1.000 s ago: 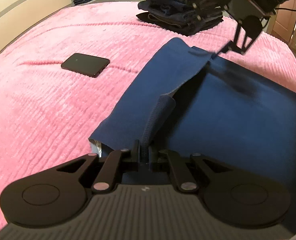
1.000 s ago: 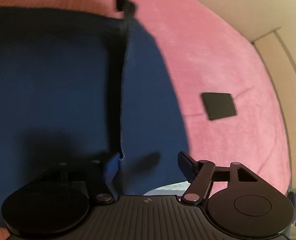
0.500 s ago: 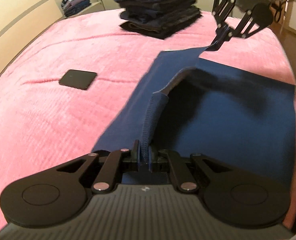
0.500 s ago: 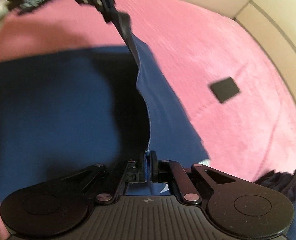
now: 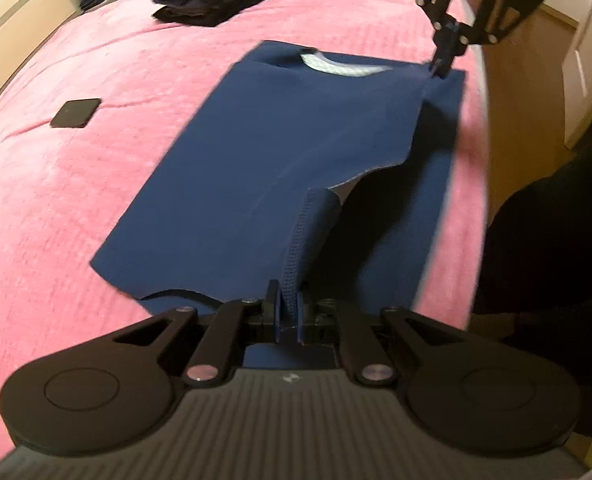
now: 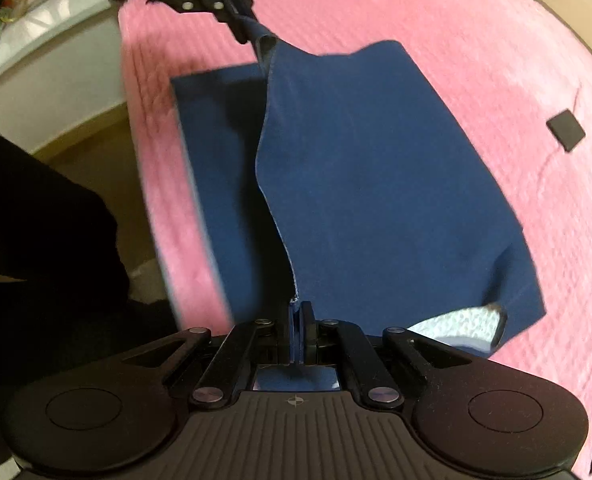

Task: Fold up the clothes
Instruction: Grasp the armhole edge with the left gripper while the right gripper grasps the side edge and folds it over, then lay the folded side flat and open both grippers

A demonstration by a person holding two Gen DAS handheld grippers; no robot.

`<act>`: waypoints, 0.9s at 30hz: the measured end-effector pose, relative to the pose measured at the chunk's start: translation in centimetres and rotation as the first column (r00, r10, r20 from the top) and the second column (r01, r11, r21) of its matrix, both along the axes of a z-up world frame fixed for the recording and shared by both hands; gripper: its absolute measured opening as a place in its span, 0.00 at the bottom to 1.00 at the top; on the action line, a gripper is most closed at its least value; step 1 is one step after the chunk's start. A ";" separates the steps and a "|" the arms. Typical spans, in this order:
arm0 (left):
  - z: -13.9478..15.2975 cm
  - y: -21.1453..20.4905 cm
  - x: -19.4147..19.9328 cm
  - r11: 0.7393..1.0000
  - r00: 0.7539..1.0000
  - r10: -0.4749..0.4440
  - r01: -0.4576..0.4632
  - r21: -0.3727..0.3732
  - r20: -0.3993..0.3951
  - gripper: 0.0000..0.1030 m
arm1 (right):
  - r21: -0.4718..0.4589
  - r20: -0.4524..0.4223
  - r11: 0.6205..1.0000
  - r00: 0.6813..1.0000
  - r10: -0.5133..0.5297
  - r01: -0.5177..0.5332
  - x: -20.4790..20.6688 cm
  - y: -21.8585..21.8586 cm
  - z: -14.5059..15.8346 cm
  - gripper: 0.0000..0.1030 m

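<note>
We find the left claw (image 5: 287,312) clamped on the ribbed hem edge of the navy shirt (image 5: 280,148), and the right claw (image 6: 300,330) clamped on the same lifted edge at the collar end, so the shirt's long axis runs straight ahead from each claw toward the other. The raised flap stands between the claws, with a bare strip of the lower layer to its near side, towards the bed edge; we judge the next move lays the flap across that strip. The shirt lies flat on the pink bedspread (image 5: 76,184), smooth, with a pale inner collar (image 5: 336,67) showing.
</note>
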State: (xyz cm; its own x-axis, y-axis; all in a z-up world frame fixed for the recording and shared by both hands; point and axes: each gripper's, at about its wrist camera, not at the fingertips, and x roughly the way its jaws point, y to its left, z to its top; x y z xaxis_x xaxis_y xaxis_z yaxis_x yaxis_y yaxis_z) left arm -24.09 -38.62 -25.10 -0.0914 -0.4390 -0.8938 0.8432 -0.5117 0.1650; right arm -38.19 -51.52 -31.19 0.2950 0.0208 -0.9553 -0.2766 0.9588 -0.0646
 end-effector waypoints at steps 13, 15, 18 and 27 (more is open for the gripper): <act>-5.1 5.1 -3.1 0.997 0.989 -0.047 0.056 -0.060 0.140 0.04 | -0.107 -0.022 0.994 1.000 -0.004 0.001 -0.4 2.5 -2.9 0.00; -6.6 5.3 -3.8 0.996 0.982 -0.053 0.065 -0.059 0.181 0.04 | -0.097 -0.017 0.995 1.000 0.013 -0.015 -1.5 2.3 -3.9 0.00; -9.1 5.6 -4.7 0.997 0.970 -0.063 0.073 -0.035 0.236 0.04 | -0.082 -0.009 0.996 0.999 0.035 -0.036 -2.1 2.6 -6.1 0.00; -7.6 6.8 -5.4 0.980 0.962 0.169 -0.186 0.062 0.214 0.16 | -0.050 0.049 0.999 0.999 0.015 -0.013 -5.4 1.5 -5.0 0.01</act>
State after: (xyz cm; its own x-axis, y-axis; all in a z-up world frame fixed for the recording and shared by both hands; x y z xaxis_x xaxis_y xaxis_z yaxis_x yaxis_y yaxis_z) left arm -29.53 -31.78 -32.67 0.1721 -0.3565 -0.9183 0.8736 -0.3755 0.3095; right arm -43.54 -50.00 -36.22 0.3415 -0.0216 -0.9396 -0.2854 0.9502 -0.1255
